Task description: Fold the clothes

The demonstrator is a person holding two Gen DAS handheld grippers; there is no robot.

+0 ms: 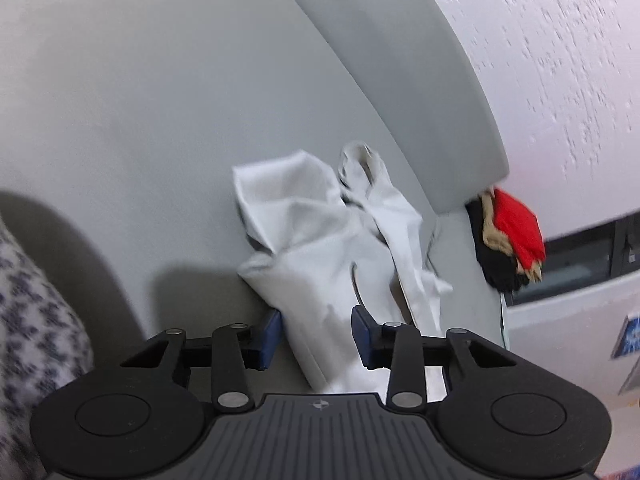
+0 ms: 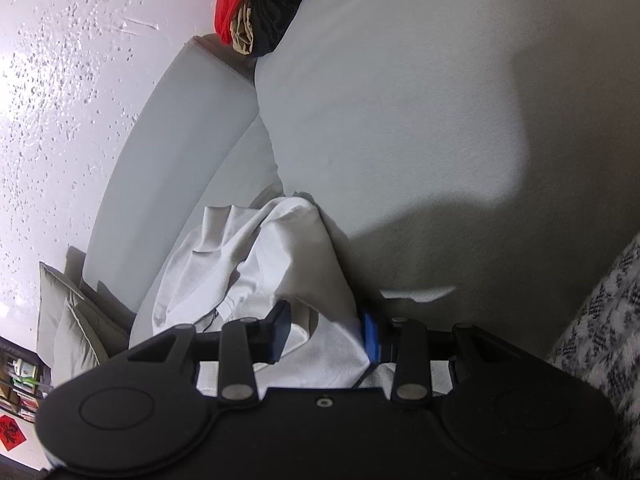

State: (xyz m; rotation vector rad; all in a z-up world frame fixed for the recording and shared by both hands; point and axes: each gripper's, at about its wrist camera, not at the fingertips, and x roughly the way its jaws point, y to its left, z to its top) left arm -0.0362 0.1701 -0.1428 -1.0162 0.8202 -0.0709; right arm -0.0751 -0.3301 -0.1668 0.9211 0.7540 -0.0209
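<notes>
Grey sofa (image 1: 140,120) is carrying a crumpled white garment (image 1: 320,240) near its backrest, red and black clothes (image 1: 508,236) lying far right. Left gripper (image 1: 316,334) and right gripper (image 2: 326,336) are each holding jaws clamped on the garment.

A grey upholstered sofa (image 1: 140,120) carries the things. Its seat cushion (image 2: 400,120) forms a broad plain surface, bounded along its rear edge by the back cushion (image 1: 400,60). A crumpled white garment (image 1: 320,240) lies on the seat against that rear edge. A pile of red, tan and black clothes (image 1: 508,236) sits at the end of the back cushion. A beige pillow (image 2: 68,320) rests at the sofa's opposite end.
</notes>
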